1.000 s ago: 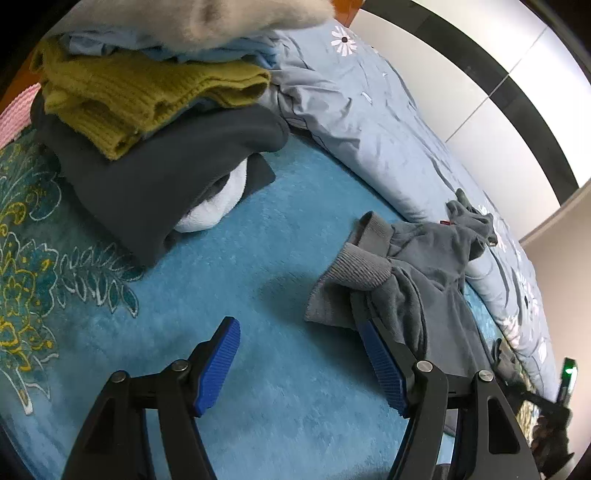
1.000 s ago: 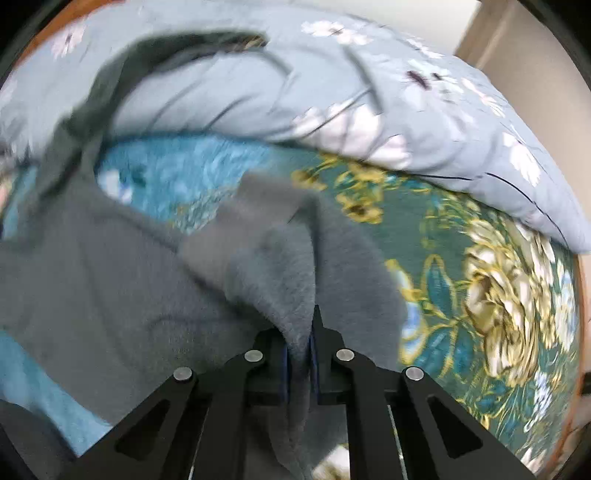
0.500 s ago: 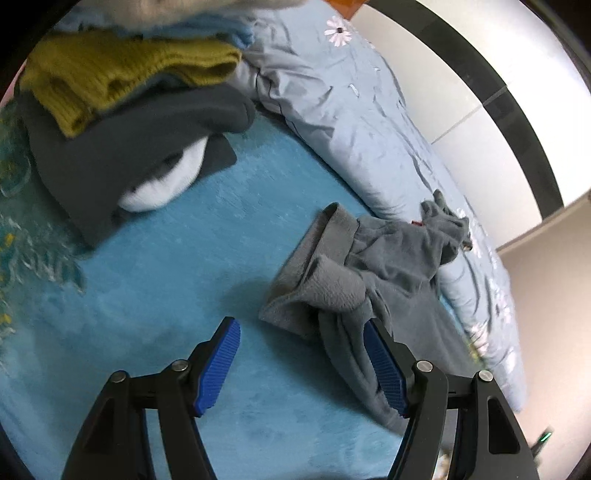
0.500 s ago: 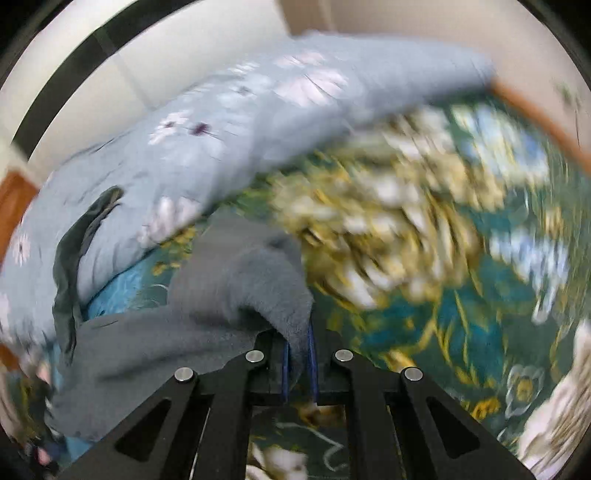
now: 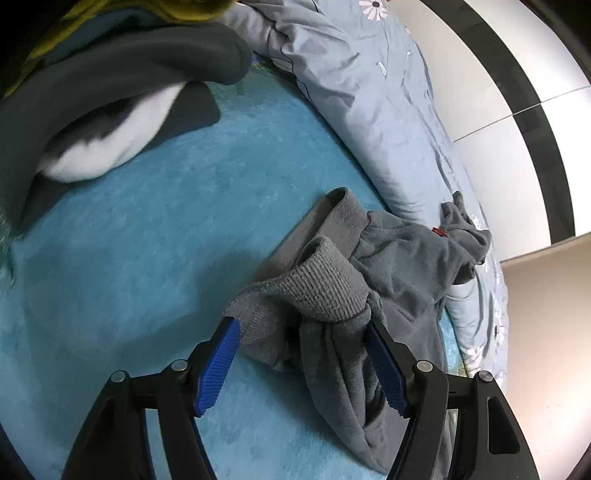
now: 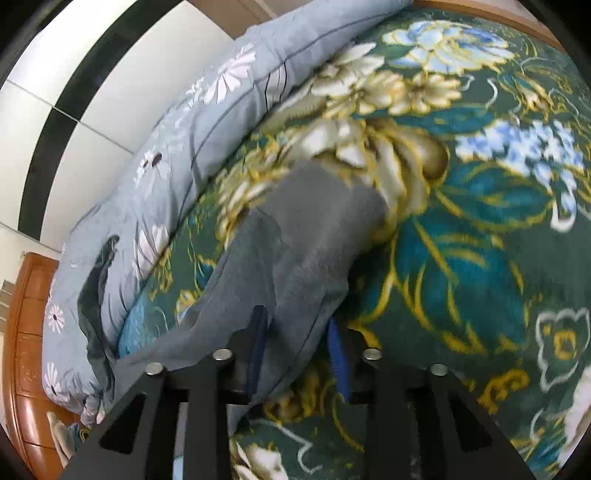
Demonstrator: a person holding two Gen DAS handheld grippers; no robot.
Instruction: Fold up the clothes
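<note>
Nearest the left camera, our left tongs (image 5: 303,363) stand spread wide, the blue pads (image 5: 216,363) on either side of a ribbed cuff (image 5: 321,291) of the grey fleece garment (image 5: 402,258). The jaws straddle the cuff without closing on it; we judge this placement sets up a pinch on the ribbed band, which is firmer than the loose fleece and gives a clean edge to fold from.

In the right view, our right tongs (image 6: 297,356) are parted, with grey fleece (image 6: 314,240) lying between the jaws and draped forward over them. The pads do not press the cloth, so we read this as released, or nearly so. The fabric's far end rests on the floral blanket (image 6: 480,221).

The garment lies crumpled, not flat, on the turquoise blanket (image 5: 147,258) of the bed, one end bunched against the pale blue duvet (image 5: 369,92). It is not in a folded state. The scene fits either a spreading-out stage or a mid-fold regrip; the frames do not settle which.

Farther off, at the upper left, a stack of folded clothes (image 5: 110,74) sits on the bed: a dark grey top over something white, with a mustard knit (image 5: 177,9) above. It probably marks where finished pieces go.
</note>
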